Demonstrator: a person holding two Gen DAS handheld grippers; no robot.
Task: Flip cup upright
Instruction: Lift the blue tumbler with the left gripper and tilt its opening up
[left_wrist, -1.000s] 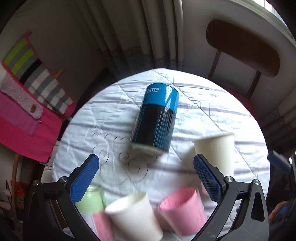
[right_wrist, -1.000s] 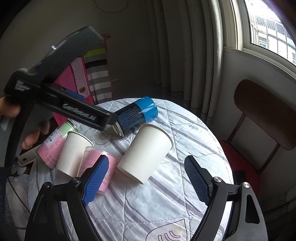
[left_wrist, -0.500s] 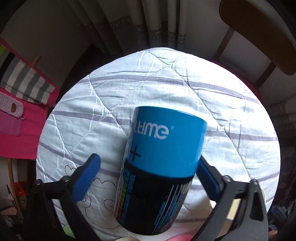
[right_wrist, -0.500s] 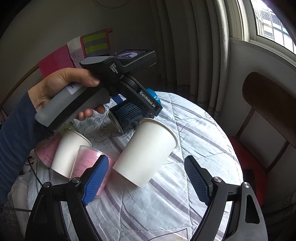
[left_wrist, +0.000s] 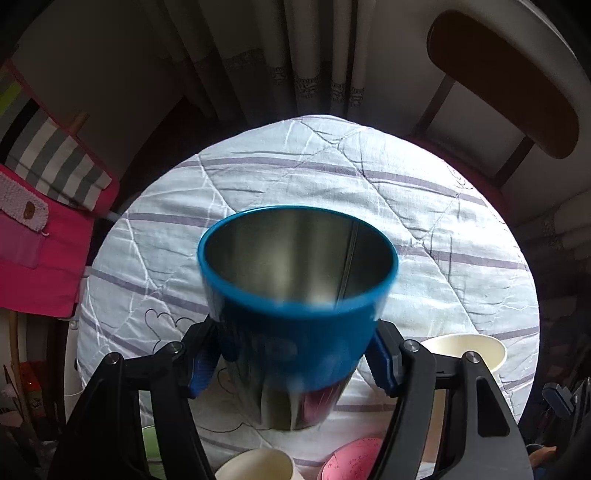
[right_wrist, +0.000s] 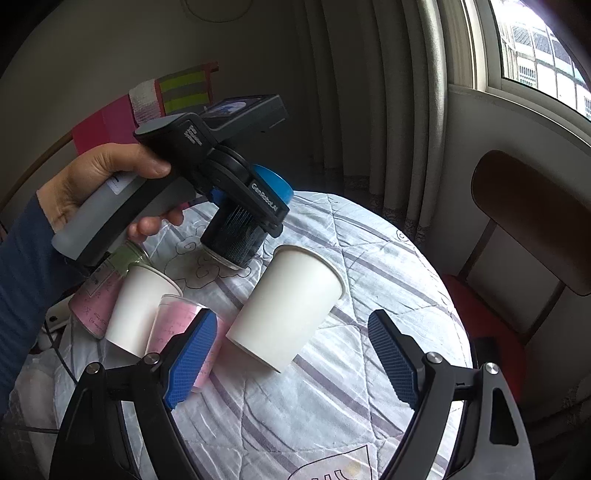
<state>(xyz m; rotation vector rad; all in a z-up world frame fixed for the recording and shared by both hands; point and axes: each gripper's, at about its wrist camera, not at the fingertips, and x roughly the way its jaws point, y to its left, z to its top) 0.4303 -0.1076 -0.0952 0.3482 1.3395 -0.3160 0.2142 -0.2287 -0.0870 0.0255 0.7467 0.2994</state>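
A blue and black metal cup (left_wrist: 295, 325) stands nearly upright, mouth up, its base on or just above the quilted round table (left_wrist: 369, 192). My left gripper (left_wrist: 291, 360) is shut on the cup's side. In the right wrist view the cup (right_wrist: 240, 236) shows tilted a little under the left gripper's body (right_wrist: 207, 155), base at the cloth. My right gripper (right_wrist: 291, 354) is open and empty, above the table's near side, just in front of a white paper cup (right_wrist: 288, 302) lying on its side.
A second white paper cup (right_wrist: 140, 306), a pink cup (right_wrist: 181, 328) and a pink and green cup (right_wrist: 107, 288) lie at the table's left. A wooden chair (right_wrist: 532, 229) stands to the right. Curtains and a window are behind.
My left gripper closed on the blue cup and turned it from lying on its side to mouth up. My right gripper stayed still and open.
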